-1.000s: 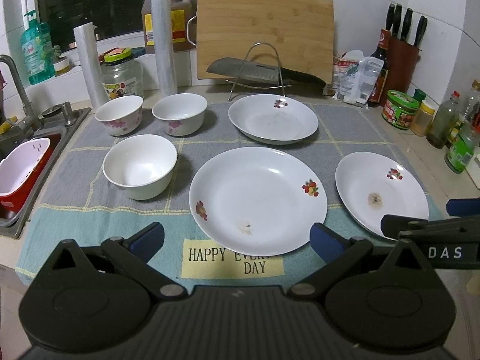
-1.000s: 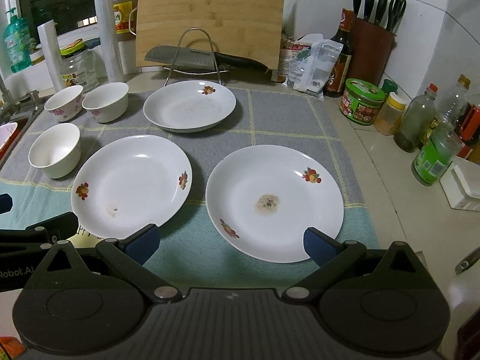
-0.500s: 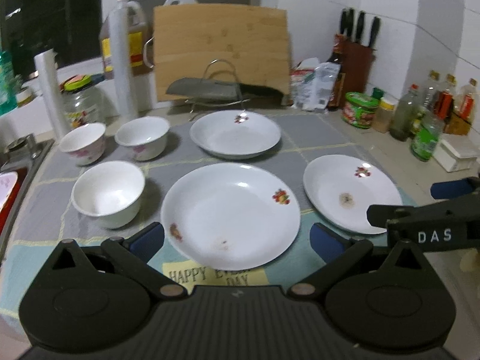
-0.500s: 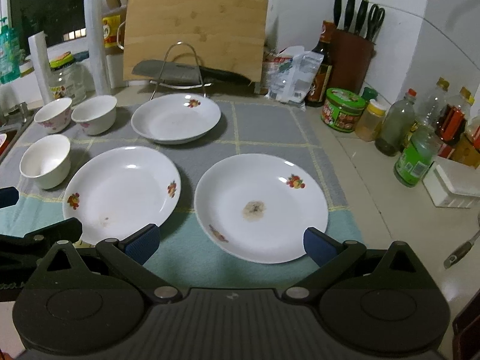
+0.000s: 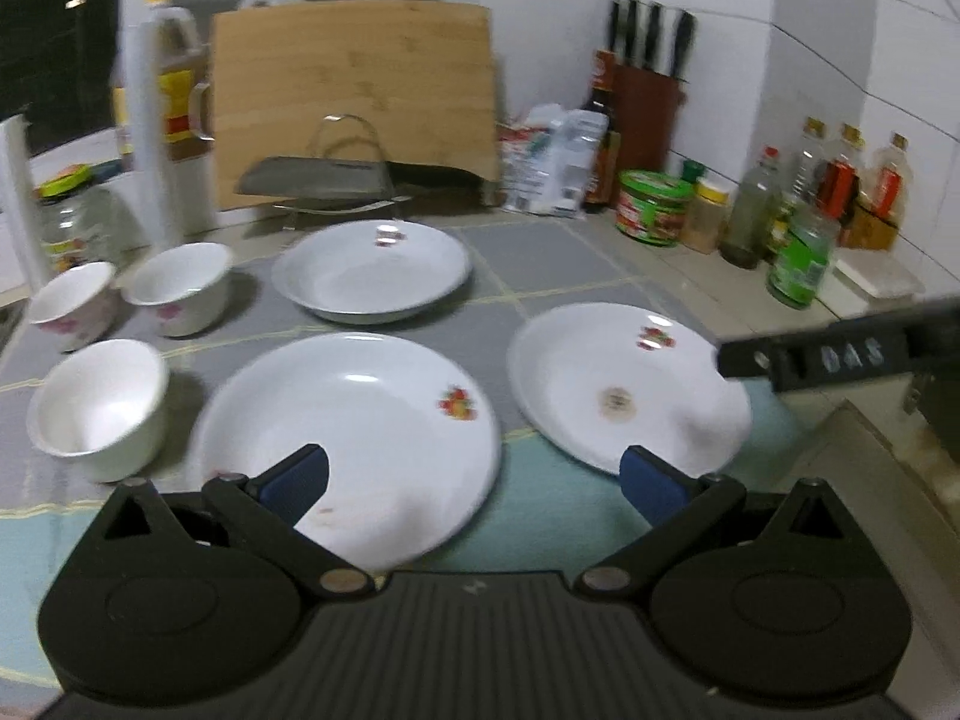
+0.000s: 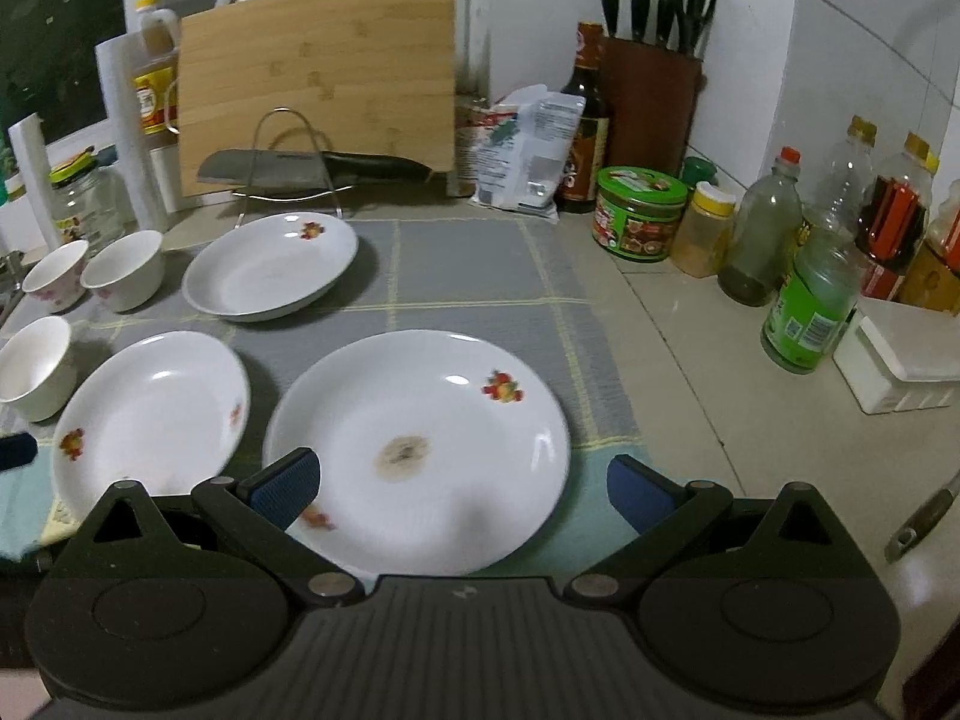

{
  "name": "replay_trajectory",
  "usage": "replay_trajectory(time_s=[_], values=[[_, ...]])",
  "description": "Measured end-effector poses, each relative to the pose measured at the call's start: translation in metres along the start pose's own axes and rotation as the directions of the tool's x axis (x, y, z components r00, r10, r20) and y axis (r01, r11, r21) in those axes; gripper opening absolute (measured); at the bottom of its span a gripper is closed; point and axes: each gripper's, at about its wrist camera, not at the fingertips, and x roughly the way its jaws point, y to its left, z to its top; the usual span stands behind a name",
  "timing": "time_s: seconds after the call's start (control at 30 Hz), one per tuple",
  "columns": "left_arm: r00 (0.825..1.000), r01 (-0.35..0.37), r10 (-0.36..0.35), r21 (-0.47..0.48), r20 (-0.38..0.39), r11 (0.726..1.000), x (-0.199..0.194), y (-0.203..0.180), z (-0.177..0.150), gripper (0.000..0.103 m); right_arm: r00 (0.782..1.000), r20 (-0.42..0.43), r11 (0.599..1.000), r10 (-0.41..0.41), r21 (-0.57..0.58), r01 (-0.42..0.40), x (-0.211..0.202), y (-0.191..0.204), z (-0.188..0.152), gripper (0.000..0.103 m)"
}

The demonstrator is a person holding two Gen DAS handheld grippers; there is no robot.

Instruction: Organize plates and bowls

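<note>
Three white plates with fruit prints lie on a grey checked mat (image 6: 480,276). The near middle plate (image 5: 354,432) is below my open, empty left gripper (image 5: 474,486). The right plate (image 6: 420,444), with a brown stain, is below my open, empty right gripper (image 6: 462,492); it also shows in the left wrist view (image 5: 612,384). The far plate (image 6: 270,273) sits by a wire rack. Three white bowls stand at the left: a near bowl (image 5: 96,408) and two flowered bowls (image 5: 180,288) (image 5: 69,306).
A wire rack (image 6: 288,180) holding a cleaver and a bamboo board (image 6: 318,78) stand at the back. A knife block (image 6: 654,90), jars and bottles (image 6: 810,300) crowd the right counter. A white box (image 6: 906,360) sits at the far right.
Both grippers have moved forward and rightward over the plates. The view has shifted so the sink left the frame. Nothing was taken hold of.
</note>
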Motion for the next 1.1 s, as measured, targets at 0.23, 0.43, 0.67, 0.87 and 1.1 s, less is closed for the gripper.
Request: replay_trajectory(time_s=[0.23, 0.43, 0.67, 0.87, 1.1], values=[[0.999, 0.037, -0.035, 0.044, -0.041, 0.998, 0.036, -0.040, -0.008, 0.102, 0.999, -0.032, 0.999, 0.041, -0.012, -0.042, 0.032, -0.034, 0.007, 0.103], [0.994, 0.062, -0.058, 0.045, -0.088, 0.997, 0.068, -0.063, -0.014, 0.102, 0.994, -0.070, 0.996, 0.083, -0.040, -0.086, 0.057, -0.052, 0.013, 0.103], [0.991, 0.065, -0.062, 0.018, -0.120, 0.998, 0.094, -0.080, -0.021, 0.102, 0.980, -0.128, 0.984, 0.152, -0.070, -0.162, 0.086, -0.064, 0.019, 0.103], [0.991, 0.020, -0.019, 0.007, -0.130, 1.000, 0.107, -0.089, -0.024, 0.102, 0.956, -0.179, 0.961, 0.231, -0.114, -0.254, 0.111, -0.061, 0.023, 0.103], [0.988, -0.029, 0.037, 0.053, -0.152, 0.998, 0.114, -0.098, -0.019, 0.103, 0.926, -0.224, 0.932, 0.304, -0.130, -0.337, 0.138, -0.053, 0.030, 0.103]])
